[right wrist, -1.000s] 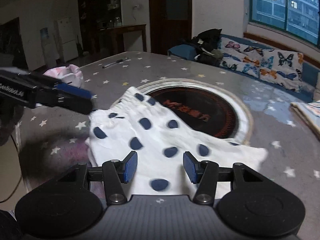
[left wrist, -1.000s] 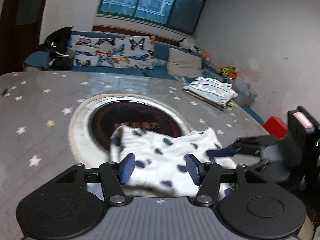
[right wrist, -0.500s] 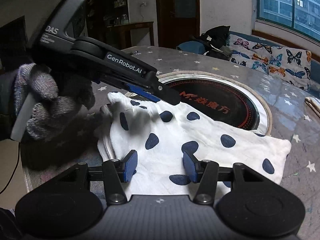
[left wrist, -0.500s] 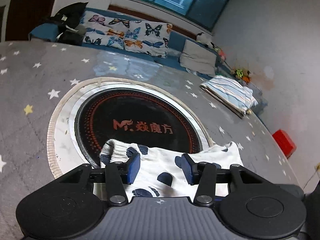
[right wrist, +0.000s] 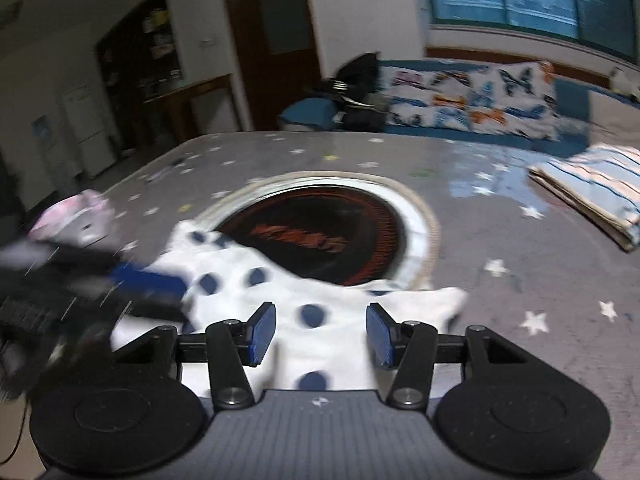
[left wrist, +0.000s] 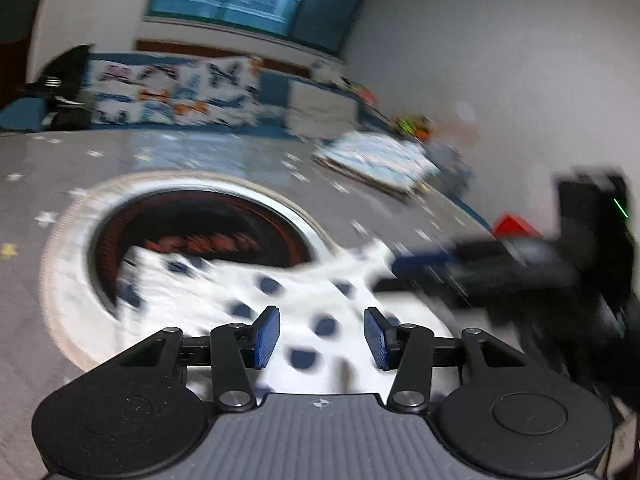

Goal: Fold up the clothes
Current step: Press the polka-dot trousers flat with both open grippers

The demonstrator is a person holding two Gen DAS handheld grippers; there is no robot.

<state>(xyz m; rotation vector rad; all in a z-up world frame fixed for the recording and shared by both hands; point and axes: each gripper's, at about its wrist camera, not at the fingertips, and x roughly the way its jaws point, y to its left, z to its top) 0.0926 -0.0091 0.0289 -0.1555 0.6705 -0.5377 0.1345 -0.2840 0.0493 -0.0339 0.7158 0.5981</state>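
A white garment with dark blue dots (left wrist: pixel 280 300) lies flat on the grey starred table, partly over the round hotplate (left wrist: pixel 200 232). My left gripper (left wrist: pixel 322 336) hovers open just above its near part, with nothing between its fingers. Motion-blurred at the right, the right gripper (left wrist: pixel 424 264) reaches to the garment's right corner. In the right wrist view the garment (right wrist: pixel 320 292) spreads under my right gripper (right wrist: pixel 322 338), which is open and empty. The blurred left gripper (right wrist: pixel 160 284) sits at the garment's left edge.
A folded striped cloth (right wrist: pixel 592 184) lies at the table's far right, and a pink bundle (right wrist: pixel 72 216) at its left edge. Behind the table (right wrist: pixel 520 264) stands a sofa with butterfly cushions (right wrist: pixel 472 96). A red object (left wrist: pixel 516 226) shows beyond the table's right edge.
The left gripper has pulled back and down from over the garment to its left edge. Both views have swung and are now motion-blurred. The garment lies much as before.
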